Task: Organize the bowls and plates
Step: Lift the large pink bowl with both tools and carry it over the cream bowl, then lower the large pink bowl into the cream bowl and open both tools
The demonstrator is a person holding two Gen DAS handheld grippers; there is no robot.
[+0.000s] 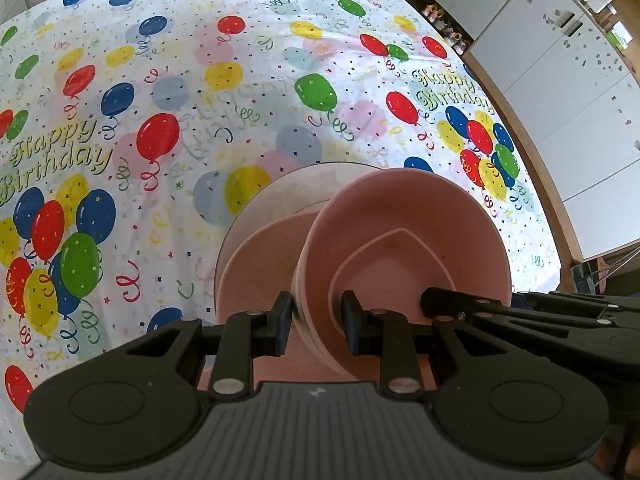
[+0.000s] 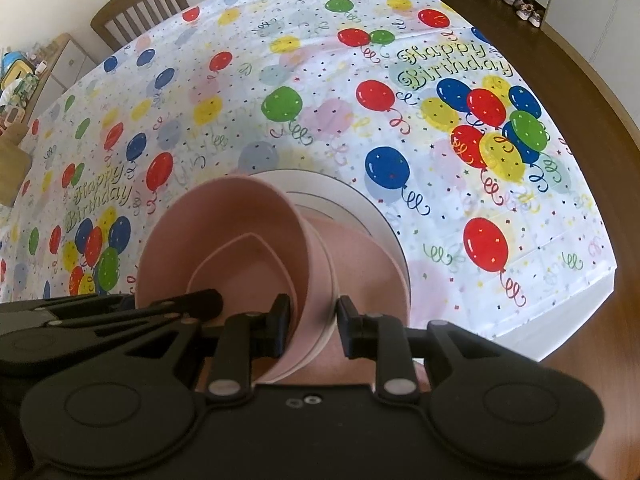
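We have the left claw [image 1: 316,320] clamped on the left wall of the pink bowl stack [image 1: 400,240], one pad inside and one outside, and the right claw [image 2: 314,328] pinching the opposite wall likewise. The bowls sit over a pink plate [image 1: 256,256] on a white plate [image 2: 344,196], all above the bench with its balloon tablecloth [image 1: 200,80]

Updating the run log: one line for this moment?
left gripper: shut on pink bowls rim | right gripper: shut on opposite rim | below: plates

2 wrist views, steep down, close; share pink bowls [image 1: 404,248].
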